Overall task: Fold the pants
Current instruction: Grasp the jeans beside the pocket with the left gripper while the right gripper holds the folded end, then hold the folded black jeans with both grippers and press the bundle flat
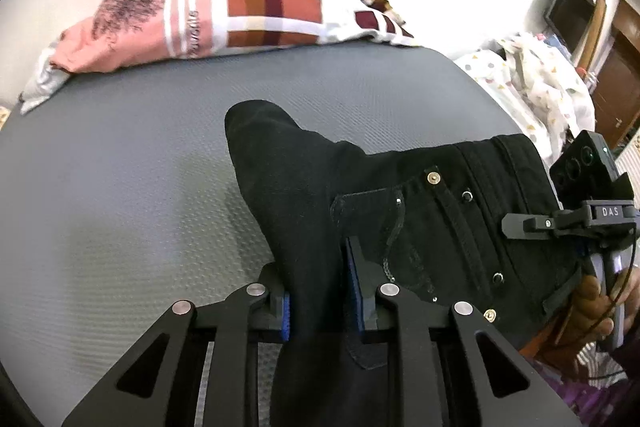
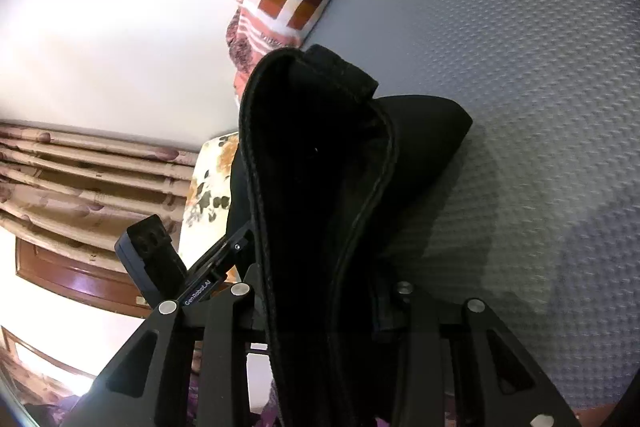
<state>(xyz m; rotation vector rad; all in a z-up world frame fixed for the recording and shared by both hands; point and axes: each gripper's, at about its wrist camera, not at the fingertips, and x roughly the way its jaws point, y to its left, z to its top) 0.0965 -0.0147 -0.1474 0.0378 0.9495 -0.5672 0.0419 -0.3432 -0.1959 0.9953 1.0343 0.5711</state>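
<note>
A grey textured mat (image 1: 120,167) carries a patterned pillow (image 1: 224,7) at its far edge and the black pants (image 1: 380,195) bunched near its middle, lifted partly off it, with the left gripper (image 1: 320,291) and right gripper (image 2: 324,291) each clamped on their fabric.

Grey bed (image 1: 120,163), black pants (image 1: 400,195), patterned pillow (image 1: 248,7)

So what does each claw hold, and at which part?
Both hold the black pants: left claw near a pocket, right claw on the waistband.
</note>
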